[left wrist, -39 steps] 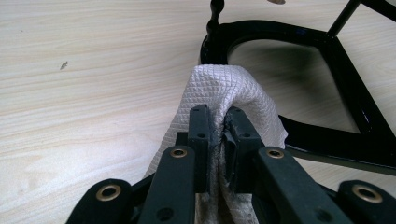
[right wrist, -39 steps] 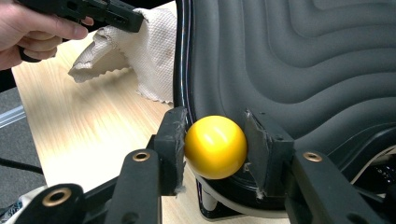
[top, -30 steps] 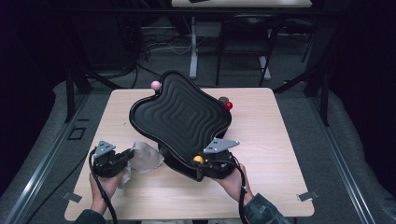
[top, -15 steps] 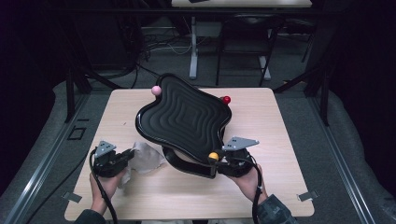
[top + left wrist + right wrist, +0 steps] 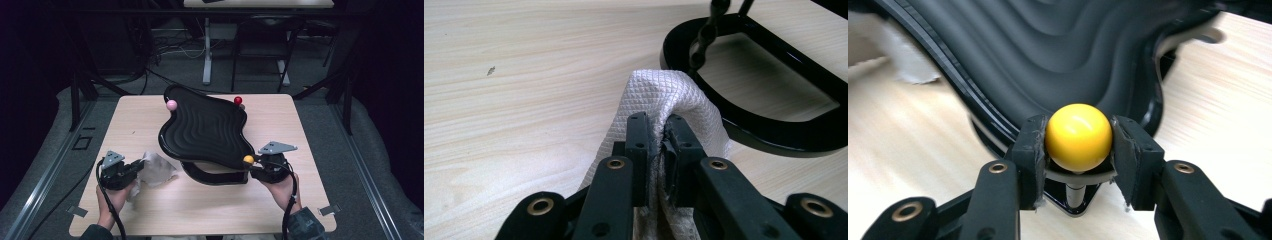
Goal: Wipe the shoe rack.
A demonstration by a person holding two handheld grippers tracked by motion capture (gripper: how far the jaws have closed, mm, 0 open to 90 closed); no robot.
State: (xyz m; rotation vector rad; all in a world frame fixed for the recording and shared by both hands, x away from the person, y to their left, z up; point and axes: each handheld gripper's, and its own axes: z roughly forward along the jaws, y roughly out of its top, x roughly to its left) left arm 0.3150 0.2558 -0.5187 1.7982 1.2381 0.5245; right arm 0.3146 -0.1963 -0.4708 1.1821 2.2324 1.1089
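We swing the black wavy tray [image 5: 205,130] by its yellow knob [image 5: 1078,137], clamped in our right gripper [image 5: 1078,142], while our left gripper [image 5: 658,145] pinches the white cloth [image 5: 664,95], ready for wiping next.

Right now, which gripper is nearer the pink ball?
Left. The left gripper, shut on the white cloth, sits below the pink ball; the right gripper clamps the yellow ball, farther off diagonally.

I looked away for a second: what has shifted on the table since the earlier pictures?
The right gripper, shut on the yellow ball, has swung rightward along the near edge, turning the black wavy tray on its base; the pink ball and red ball moved with it. The left gripper stayed put, clamped on the white cloth.
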